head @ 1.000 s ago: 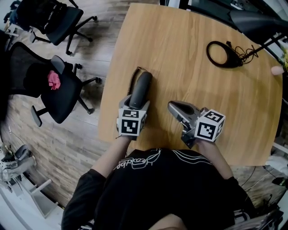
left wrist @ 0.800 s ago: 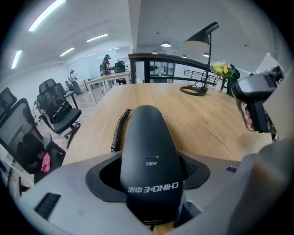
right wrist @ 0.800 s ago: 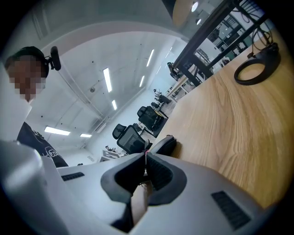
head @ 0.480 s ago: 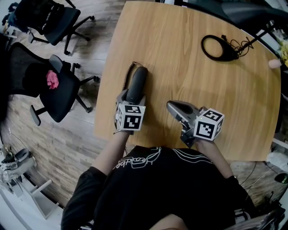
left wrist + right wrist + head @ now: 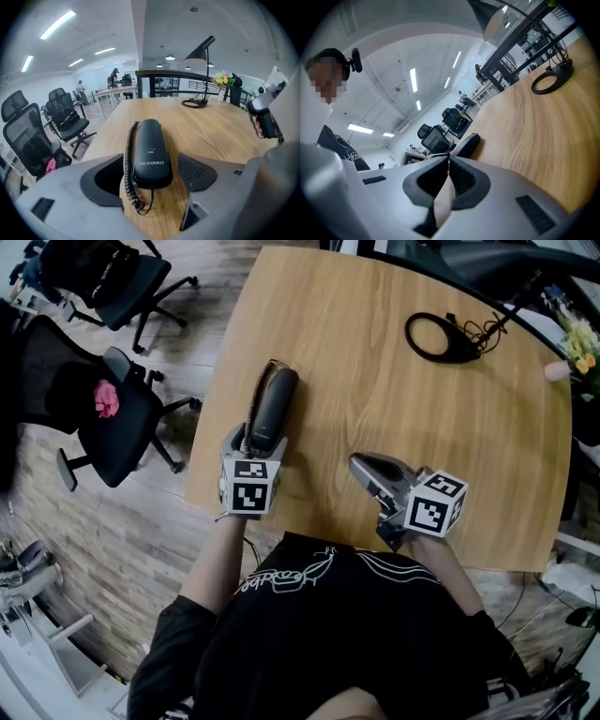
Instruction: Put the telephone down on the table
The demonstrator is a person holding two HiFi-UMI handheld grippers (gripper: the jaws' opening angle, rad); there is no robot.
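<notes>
The black telephone handset (image 5: 273, 405) lies flat on the wooden table (image 5: 375, 390), near its left edge, with a coiled cord (image 5: 129, 173) along its left side. My left gripper (image 5: 253, 442) straddles the handset's near end; its jaws are opening. In the left gripper view a gap shows between the pads (image 5: 193, 170) and the telephone (image 5: 150, 150) on both sides. My right gripper (image 5: 362, 464) rests low over the table near the front edge, jaws closed together with nothing in them, tips (image 5: 449, 158) meeting in the right gripper view.
A black desk lamp's ring base (image 5: 438, 337) with its cable sits at the table's far right. Two black office chairs (image 5: 108, 418) (image 5: 112, 277) stand on the floor left of the table. Yellow flowers (image 5: 581, 337) are at the far right edge.
The left gripper and the handset have shifted left toward the table's left edge. The handset now rests on the wood. The right gripper has stayed put.
</notes>
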